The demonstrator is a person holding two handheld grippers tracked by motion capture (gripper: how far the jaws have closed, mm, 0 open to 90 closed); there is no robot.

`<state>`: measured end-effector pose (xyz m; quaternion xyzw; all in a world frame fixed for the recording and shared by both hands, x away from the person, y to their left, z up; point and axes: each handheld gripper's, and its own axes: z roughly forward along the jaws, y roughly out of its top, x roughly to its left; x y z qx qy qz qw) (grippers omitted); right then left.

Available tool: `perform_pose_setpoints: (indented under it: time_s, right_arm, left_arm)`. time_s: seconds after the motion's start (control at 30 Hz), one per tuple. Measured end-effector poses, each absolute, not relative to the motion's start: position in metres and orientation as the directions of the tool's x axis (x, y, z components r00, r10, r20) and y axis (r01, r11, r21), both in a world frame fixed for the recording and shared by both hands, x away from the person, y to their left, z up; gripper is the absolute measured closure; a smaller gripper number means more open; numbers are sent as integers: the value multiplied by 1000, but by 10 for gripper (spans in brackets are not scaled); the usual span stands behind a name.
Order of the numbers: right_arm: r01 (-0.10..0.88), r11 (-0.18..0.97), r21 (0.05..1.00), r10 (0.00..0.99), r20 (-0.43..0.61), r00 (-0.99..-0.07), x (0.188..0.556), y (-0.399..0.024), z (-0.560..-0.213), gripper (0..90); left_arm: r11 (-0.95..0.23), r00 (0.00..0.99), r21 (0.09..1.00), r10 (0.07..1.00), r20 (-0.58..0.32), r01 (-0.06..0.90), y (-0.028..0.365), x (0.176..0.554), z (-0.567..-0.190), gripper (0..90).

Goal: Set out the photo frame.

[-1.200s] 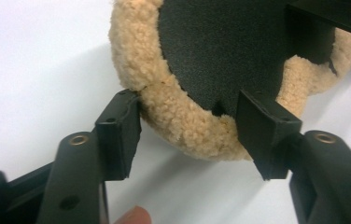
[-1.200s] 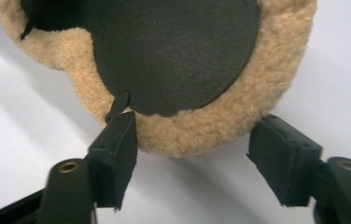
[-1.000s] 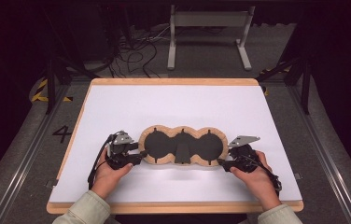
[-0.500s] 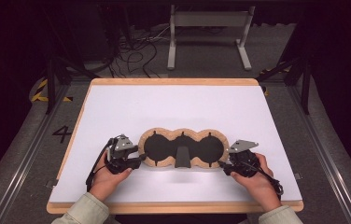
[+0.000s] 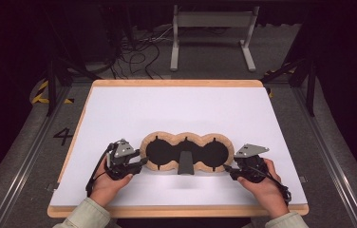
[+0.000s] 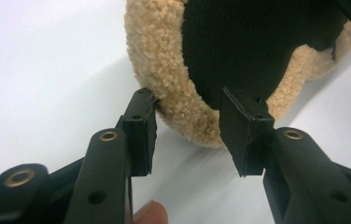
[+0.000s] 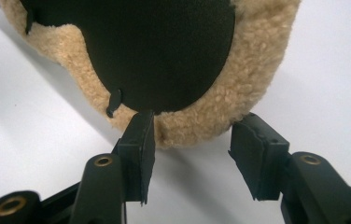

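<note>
I've got the fleece-trimmed piece [image 5: 187, 153] lying flat on the white table [image 5: 176, 109], near the front edge and about midway between left and right: three black rounds in a row, ringed with tan fleece, with a dark tab [image 5: 185, 164] sticking out toward me from the middle one.

Left gripper [image 5: 138, 163] is at the piece's left end, my left hand [image 5: 104, 183] wrapped round its body. In the left gripper view the fleece rim [image 6: 164, 70] bulges in between the jaws: the left pad [image 6: 141, 130] sits right against the outer edge of the fleece, the right pad [image 6: 246, 130] over the black inner panel [image 6: 248, 42]. The jaws have just been closing, with the rim between them, but I can't see them pinching it; I read this gripper as parted around the rim, not clamped.

Right gripper [image 5: 229, 169] is at the right end, right hand [image 5: 262, 183] behind it. In the right gripper view one pad [image 7: 138, 149] touches the near edge of the fleece [image 7: 253, 70], just below the black round [image 7: 159, 51]; the other pad [image 7: 257, 154] stands just clear of the rim on the white surface. These jaws have also just been closing, the fleece edge between them, not yet squeezed.

Beyond the table's far edge I see a grey metal stand [image 5: 212, 33] and loose cables [image 5: 134, 52] on the floor.
</note>
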<state>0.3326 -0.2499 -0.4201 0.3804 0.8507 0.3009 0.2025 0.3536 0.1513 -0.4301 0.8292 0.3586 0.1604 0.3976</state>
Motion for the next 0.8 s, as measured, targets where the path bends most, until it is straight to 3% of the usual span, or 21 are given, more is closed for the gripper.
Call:
perform_pose_setpoints:
  time_s: [0.37,0.8]
  right_arm:
    - [487,500,716,787,-140,-601,336,-253,-425,521]
    - [470,525,709,738,-105,-666,311,-261,-420,518]
  left_arm:
    - [-444,703,790,711,24,423,150,358,-435,574]
    - [-479,768,758,639,-44,442,161,337,-430,563]
